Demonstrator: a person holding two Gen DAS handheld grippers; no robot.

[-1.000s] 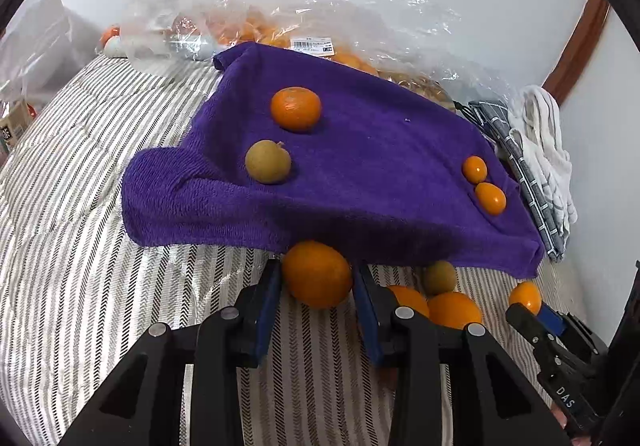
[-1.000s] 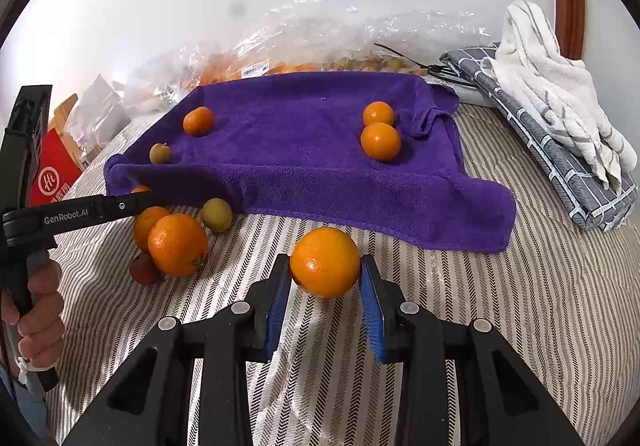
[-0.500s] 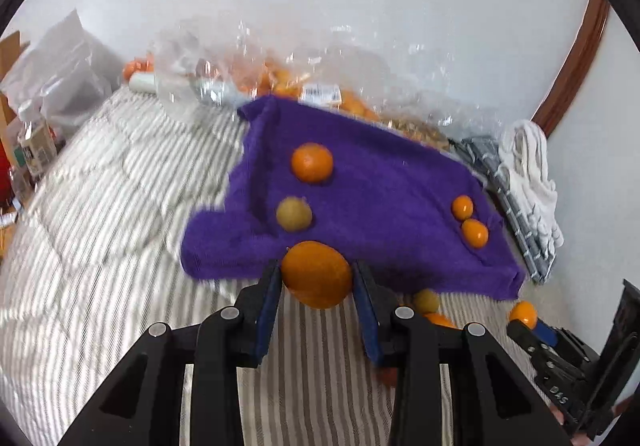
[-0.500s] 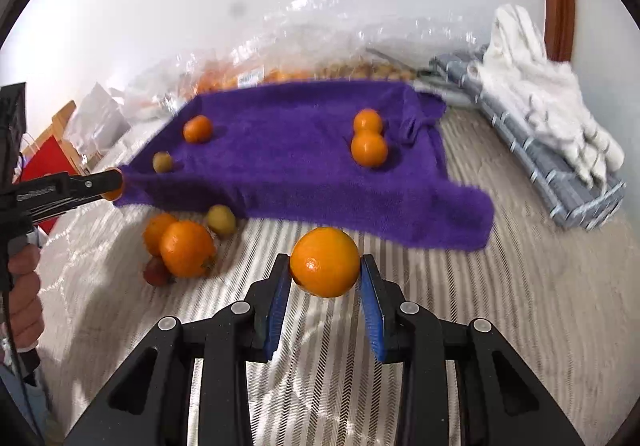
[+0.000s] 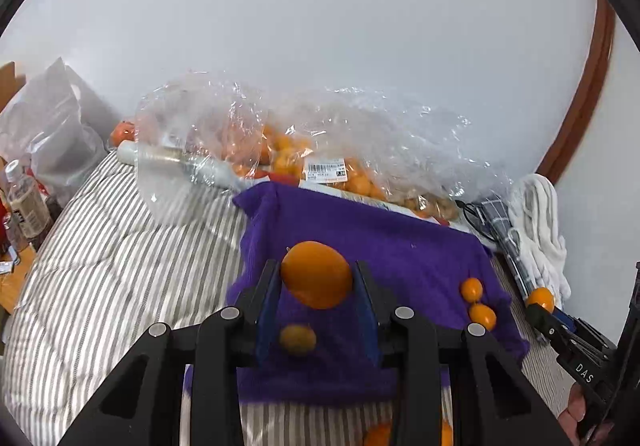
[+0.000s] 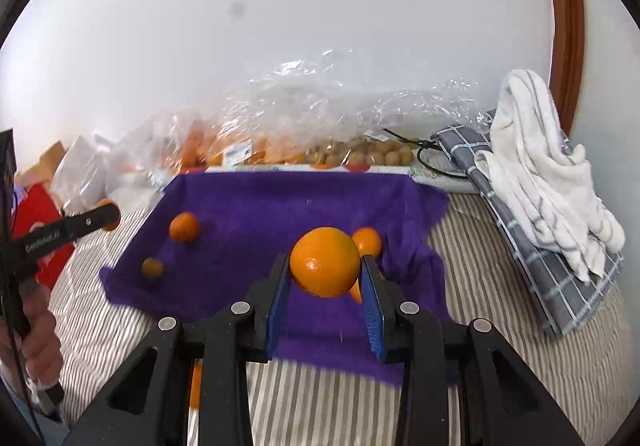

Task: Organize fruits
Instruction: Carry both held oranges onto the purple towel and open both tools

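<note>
Both grippers have been rising off the striped bed (image 5: 100, 286) over the past second and are now hanging above the purple towel (image 5: 400, 246), each carrying an orange. Fingers of the left gripper (image 5: 316, 286) are pinching one orange (image 5: 316, 274) above a small greenish fruit (image 5: 298, 339) lying on the towel, while fingers of the right gripper (image 6: 325, 278) are pinching a second orange (image 6: 325, 261) just in front of two small oranges (image 6: 367, 242) sitting on the cloth. Clear plastic bags of fruit (image 6: 280, 126) are lying along the wall behind.
</note>
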